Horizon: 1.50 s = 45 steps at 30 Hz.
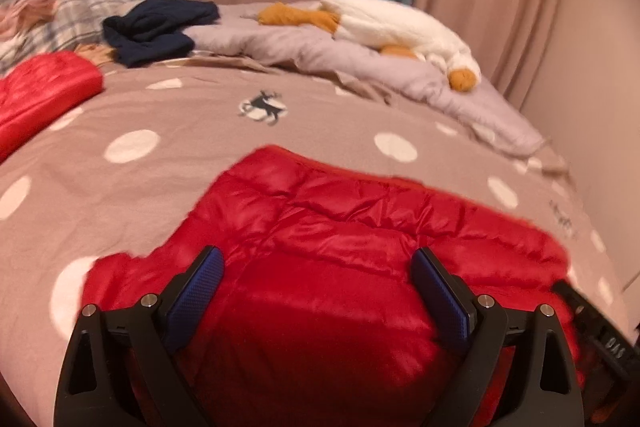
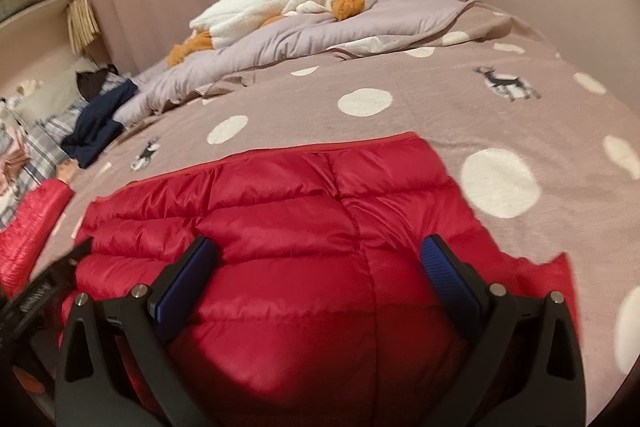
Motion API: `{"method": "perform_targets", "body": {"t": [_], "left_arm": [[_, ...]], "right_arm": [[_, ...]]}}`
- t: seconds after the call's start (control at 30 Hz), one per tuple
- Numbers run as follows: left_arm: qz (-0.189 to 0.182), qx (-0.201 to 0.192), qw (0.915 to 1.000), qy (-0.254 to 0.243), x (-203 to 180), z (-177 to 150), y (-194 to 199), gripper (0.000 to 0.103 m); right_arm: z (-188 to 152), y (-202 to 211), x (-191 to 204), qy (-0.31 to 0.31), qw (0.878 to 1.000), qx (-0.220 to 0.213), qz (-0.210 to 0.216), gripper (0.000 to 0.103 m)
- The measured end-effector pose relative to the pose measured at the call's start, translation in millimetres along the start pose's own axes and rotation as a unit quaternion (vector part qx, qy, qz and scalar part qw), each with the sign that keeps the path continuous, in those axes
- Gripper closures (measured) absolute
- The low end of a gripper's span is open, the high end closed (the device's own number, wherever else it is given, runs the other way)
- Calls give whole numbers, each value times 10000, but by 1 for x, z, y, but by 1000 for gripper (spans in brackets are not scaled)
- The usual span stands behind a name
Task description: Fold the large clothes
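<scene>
Garment: the shiny red quilted down jacket lies flat on the taupe bedspread with white dots and deer prints, filling the lower centre of both wrist views; its far hem runs from 10 to 2 o'clock in the right view.
Left gripper: the left gripper is spread wide over the padding and has hold of nothing.
Right gripper: the right gripper is likewise wide open and empty, above the centre seam.
Second red piece: a red quilted part sits well apart at 9 o'clock; whether it is a sleeve of the same jacket I cannot tell.
Step in hand: probably reaching for the near edge to start a fold.
Doing it well: pinch both layers near the edge, at matching points either side of the seam; lift together, since slick puffy fabric slips easily.
Clutter: white plush goose and navy garment at 12 o'clock, clear of the fold.
</scene>
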<state>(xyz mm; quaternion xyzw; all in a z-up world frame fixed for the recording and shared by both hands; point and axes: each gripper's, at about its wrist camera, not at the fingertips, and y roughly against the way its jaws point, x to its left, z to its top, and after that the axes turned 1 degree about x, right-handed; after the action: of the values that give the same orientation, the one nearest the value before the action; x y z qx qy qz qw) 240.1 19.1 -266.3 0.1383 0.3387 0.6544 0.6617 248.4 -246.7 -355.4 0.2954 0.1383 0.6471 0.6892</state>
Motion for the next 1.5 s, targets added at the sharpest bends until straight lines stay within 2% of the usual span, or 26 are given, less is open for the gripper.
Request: {"method": "perform_targets", "body": {"t": [0.07,0.13,0.2,0.3,0.43,0.47,0.53,0.63,0.87,0.93,1.0,1.07,1.17,1.27,1.4,1.5], "left_arm": [[-68,-81,9996,256,10,-2,18,9],[11,-112,9991,399,21,-4,34,9],[239,-130,9989,388,31,-9,46,9],[731,-63,9969,278,45,-16,53,9],[864,129,9950,479,71,-28,57,9],[841,166,9947,566,76,-30,58,9],[549,251,9942,891,91,-38,59,9],[324,478,9910,1207,99,-42,55,8],[260,596,9915,1128,100,-47,64,8],[142,737,9898,1213,104,-51,65,8],[-94,1019,9846,1417,109,-55,62,8],[-365,1249,9787,1588,112,-60,61,8],[-302,1172,9807,1537,108,-64,65,8],[-378,1264,9800,1489,102,-68,67,8],[-515,1291,9794,1468,99,-71,65,7],[-801,1326,9740,1651,106,-74,61,7]], "right_arm": [[1,16,5,-81,9999,-99,-66,0],[0,31,13,-121,9998,-153,99,0],[-3,38,26,89,9999,-48,47,0],[-11,36,43,438,9986,167,-260,0],[-27,26,49,452,9976,396,-356,0],[-30,23,52,596,9962,441,-450,0],[-39,9,63,1120,9890,570,-779,0],[-39,-11,71,1359,9814,746,-1134,0],[-31,-33,67,1389,9816,748,-1081,0],[-34,-28,70,1374,9824,562,-1132,0],[-37,-18,72,1343,9834,397,-1156,0],[-36,-5,67,1216,9871,379,-972,0],[-31,19,51,907,9925,508,-647,0],[-28,52,23,303,9980,376,-407,0],[-36,83,-21,-450,9963,278,-671,0],[-52,90,-65,-1293,9863,450,-925,0]]}}
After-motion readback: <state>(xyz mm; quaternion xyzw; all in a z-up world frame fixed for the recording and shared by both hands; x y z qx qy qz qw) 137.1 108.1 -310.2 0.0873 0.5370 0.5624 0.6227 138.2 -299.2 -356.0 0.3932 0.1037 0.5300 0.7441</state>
